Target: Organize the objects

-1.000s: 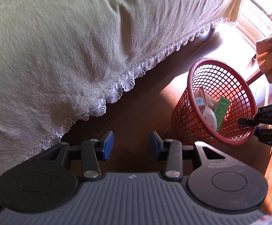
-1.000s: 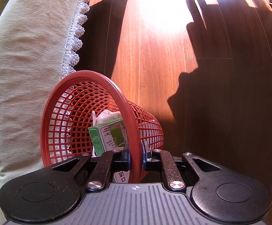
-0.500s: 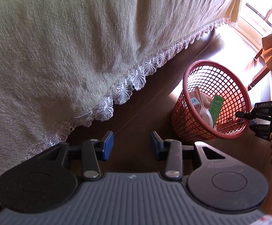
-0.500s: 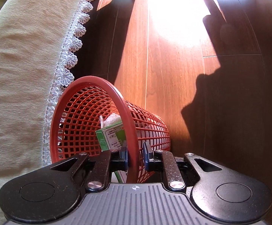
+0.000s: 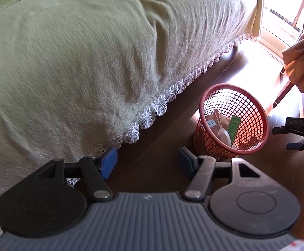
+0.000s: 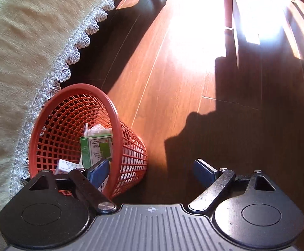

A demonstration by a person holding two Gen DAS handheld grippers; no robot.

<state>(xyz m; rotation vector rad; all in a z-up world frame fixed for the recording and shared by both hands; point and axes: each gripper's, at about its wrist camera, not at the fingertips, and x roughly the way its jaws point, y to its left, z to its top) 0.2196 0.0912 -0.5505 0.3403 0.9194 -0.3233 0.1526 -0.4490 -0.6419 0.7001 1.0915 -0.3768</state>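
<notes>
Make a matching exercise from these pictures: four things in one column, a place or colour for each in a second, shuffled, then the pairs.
Things:
1. basket
2. green box
3. lace trim
4. white spoon

Descriptions:
A. edges the bedspread
B. red mesh, stands on the wooden floor
C. leans inside the basket, printed label
D. stands in the basket, bowl down

Pairs: 1-B, 2-C, 3-A, 4-D

Red mesh basket point(image 5: 254, 113) upright on wood floor by bed; holds green box point(image 6: 96, 149), white spoon point(image 5: 222, 128), small cartons.
</notes>
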